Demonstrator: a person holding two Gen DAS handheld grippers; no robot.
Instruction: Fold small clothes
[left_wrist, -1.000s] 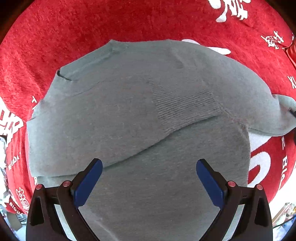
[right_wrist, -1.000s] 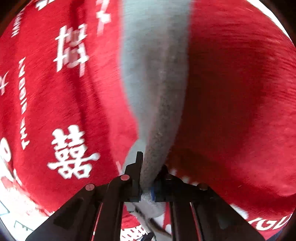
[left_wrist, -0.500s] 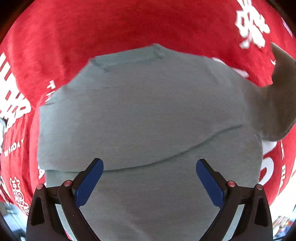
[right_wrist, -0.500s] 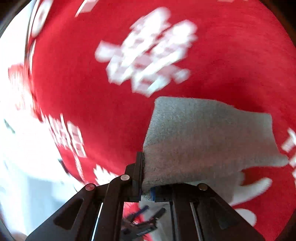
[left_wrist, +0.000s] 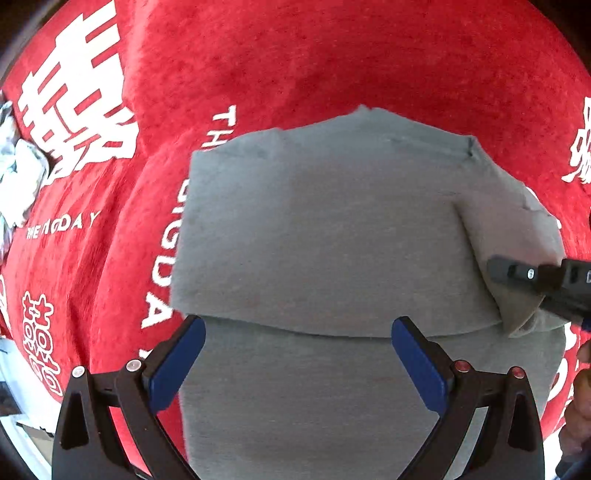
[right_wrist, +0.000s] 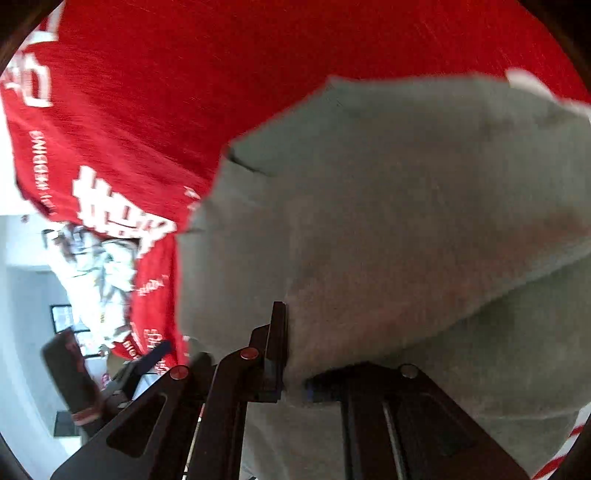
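The right gripper (right_wrist: 295, 373) has swung the grey sleeve (left_wrist: 517, 236) over from the bare red cloth (left_wrist: 332, 55) onto the grey sweater (left_wrist: 325, 236). Its jaws have just been opening a little, and the sleeve is still between them, but I cannot tell if they still squeeze it. The left gripper (left_wrist: 297, 360) hangs over the sweater with its blue fingers (left_wrist: 177, 365) spread wide, holding nothing. Only the left view shows the whole folded sweater lying flat on the red cloth. Only the right view shows a crumpled white thing (right_wrist: 92, 266) at the cloth's edge.
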